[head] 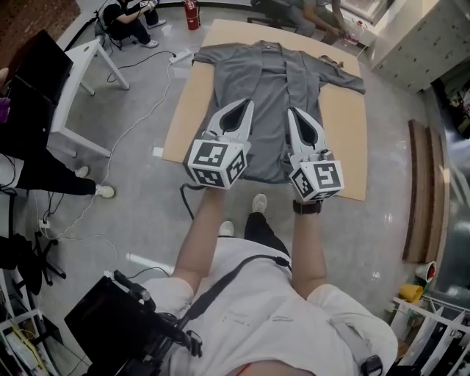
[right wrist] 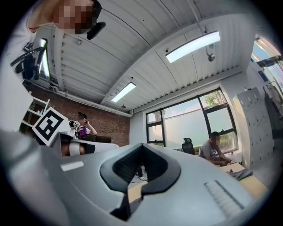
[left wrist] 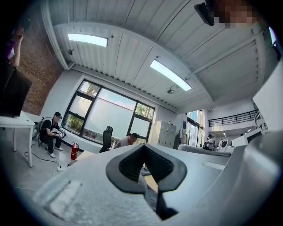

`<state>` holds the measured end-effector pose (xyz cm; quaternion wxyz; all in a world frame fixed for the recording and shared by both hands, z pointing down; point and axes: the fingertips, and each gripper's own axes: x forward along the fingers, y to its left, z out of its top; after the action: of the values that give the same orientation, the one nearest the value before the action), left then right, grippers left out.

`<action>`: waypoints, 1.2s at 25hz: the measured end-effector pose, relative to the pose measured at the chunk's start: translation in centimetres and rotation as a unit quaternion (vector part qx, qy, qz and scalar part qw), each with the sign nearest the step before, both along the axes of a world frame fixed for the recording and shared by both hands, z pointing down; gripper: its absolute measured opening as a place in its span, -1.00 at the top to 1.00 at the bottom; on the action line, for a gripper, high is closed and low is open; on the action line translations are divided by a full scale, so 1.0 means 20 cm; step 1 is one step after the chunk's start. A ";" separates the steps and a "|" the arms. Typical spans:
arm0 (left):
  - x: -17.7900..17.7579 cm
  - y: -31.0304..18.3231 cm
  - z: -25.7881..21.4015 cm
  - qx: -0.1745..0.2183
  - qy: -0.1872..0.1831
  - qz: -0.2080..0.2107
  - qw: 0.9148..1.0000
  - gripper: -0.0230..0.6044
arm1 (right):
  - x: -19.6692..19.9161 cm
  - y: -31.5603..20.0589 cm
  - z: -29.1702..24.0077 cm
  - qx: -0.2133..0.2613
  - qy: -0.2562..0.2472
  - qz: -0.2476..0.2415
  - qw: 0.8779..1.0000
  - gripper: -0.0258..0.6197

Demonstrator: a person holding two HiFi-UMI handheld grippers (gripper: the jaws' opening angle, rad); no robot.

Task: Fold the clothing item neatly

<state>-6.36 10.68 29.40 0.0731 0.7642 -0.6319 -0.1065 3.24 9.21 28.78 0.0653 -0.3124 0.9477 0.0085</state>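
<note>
A grey open-front garment (head: pixel 268 77) lies spread flat on a tan board (head: pixel 192 99) on the floor, sleeves out to both sides, collar at the far end. Both grippers are held level above its near half, side by side, pointing away from me. The left gripper (head: pixel 247 103) hangs over the garment's left panel, its jaws together with nothing between them. The right gripper (head: pixel 291 110) hangs over the right panel, also shut and empty. In the left gripper view the left gripper (left wrist: pixel 143 145) shows only the room beyond its closed jaws; the right gripper (right wrist: pixel 142 145) shows the same in its own view.
A white table (head: pixel 73 81) stands left of the board, with cables and a power strip (head: pixel 181 55) on the floor. A red fire extinguisher (head: pixel 192 13) stands beyond the board. A seated person (head: pixel 131 18) is far left, others (head: pixel 312 15) at the far edge. Planks (head: pixel 422 191) lie right.
</note>
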 end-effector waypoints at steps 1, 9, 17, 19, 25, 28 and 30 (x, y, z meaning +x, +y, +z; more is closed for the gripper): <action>0.00 -0.05 0.00 -0.003 -0.005 -0.002 1.000 0.91 | -0.01 -0.06 0.02 -0.005 -0.002 -0.006 1.000 0.91; 0.00 -0.43 0.00 -0.027 -0.067 -0.052 0.996 0.91 | 0.03 -0.62 0.02 -0.041 -0.041 -0.034 0.998 0.91; 0.02 -0.65 0.26 -0.085 -0.076 -0.083 0.990 0.91 | -0.04 -0.88 0.38 -0.118 0.016 -0.101 0.988 0.91; -0.02 -0.66 0.33 -0.103 -0.077 -0.093 0.987 0.91 | -0.10 -0.89 0.47 -0.139 0.035 -0.120 0.982 0.91; -0.18 -0.80 0.61 -0.158 -0.070 -0.104 0.979 0.91 | -0.24 -1.12 0.74 -0.184 0.077 -0.114 0.973 0.91; -0.33 -0.91 0.76 -0.186 -0.061 -0.110 0.974 0.91 | -0.36 -1.31 0.93 -0.208 0.112 -0.097 0.967 0.91; -0.39 -0.98 0.84 -0.200 -0.050 -0.107 0.973 0.91 | -0.42 -1.44 1.05 -0.243 0.119 -0.080 0.959 0.90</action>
<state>-14.09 -8.86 46.28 0.1809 0.6668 -0.7210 0.0526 -5.09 -19.54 49.71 -0.1258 -0.2386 0.9440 -0.1902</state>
